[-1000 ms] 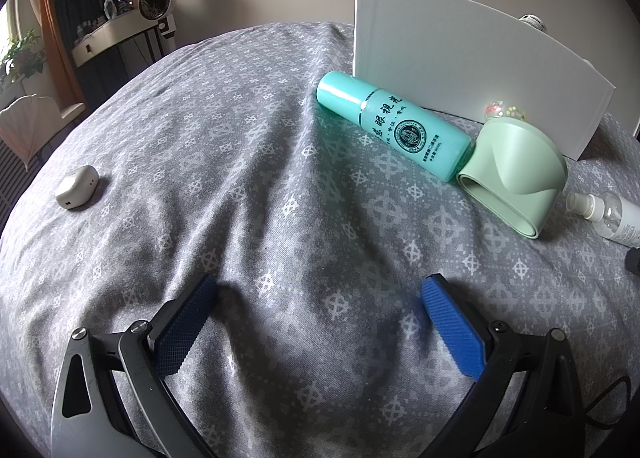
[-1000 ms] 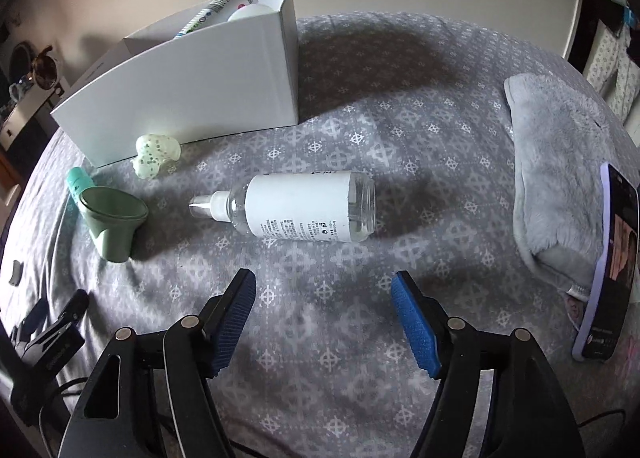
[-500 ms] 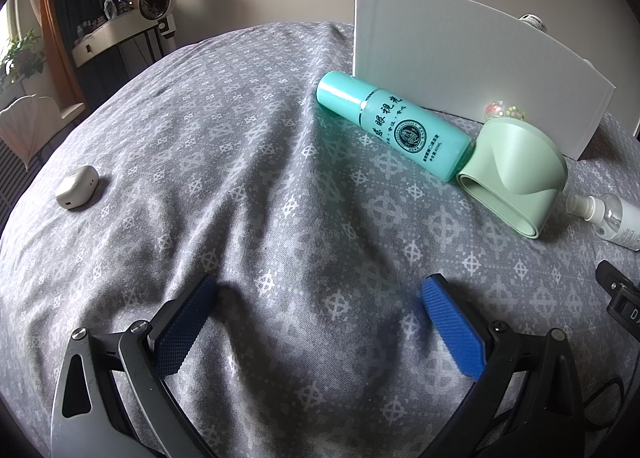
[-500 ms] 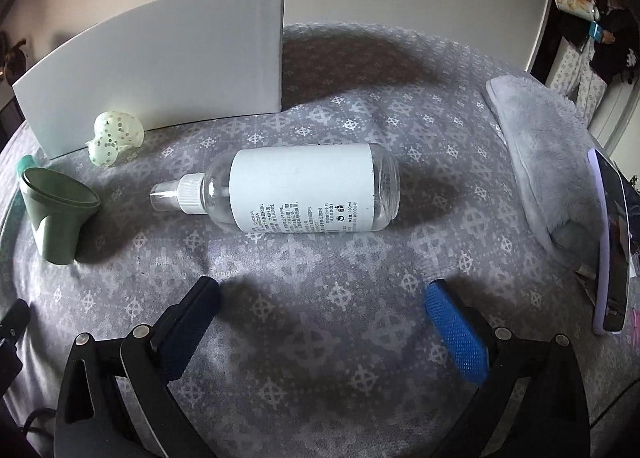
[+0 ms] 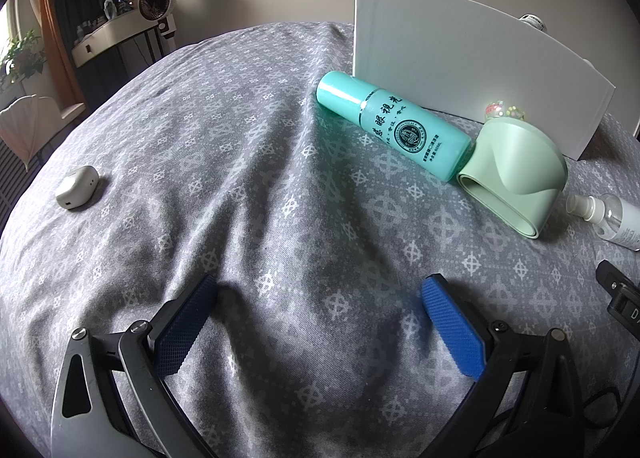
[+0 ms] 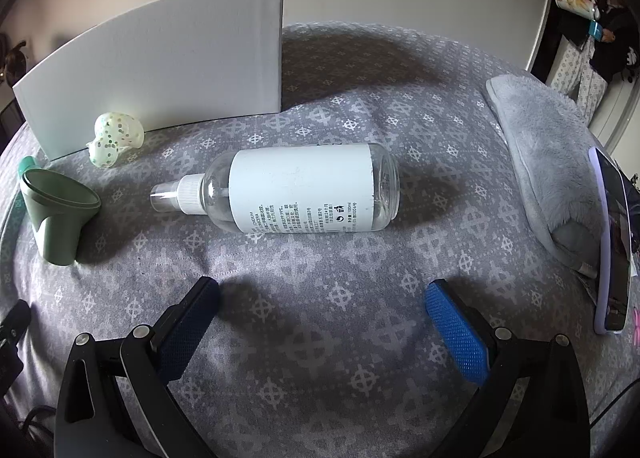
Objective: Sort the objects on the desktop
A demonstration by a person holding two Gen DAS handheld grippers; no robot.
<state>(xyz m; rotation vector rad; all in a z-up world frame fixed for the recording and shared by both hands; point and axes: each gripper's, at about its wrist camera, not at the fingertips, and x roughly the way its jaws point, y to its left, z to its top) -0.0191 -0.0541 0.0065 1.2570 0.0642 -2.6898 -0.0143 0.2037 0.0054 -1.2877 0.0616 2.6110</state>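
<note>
Grey patterned cloth [image 6: 320, 338] underfoot: right gripper [image 6: 322, 298] spread wide and empty, best lowered squarely across spray bottle [image 6: 300, 190] label, avoiding slim nozzle.

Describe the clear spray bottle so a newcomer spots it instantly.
Find the white box standing on the grey patterned cloth. Just in front of it lies the clear spray bottle on its side. Unlike its green neighbours, it is transparent, with a white label and white nozzle.
</note>
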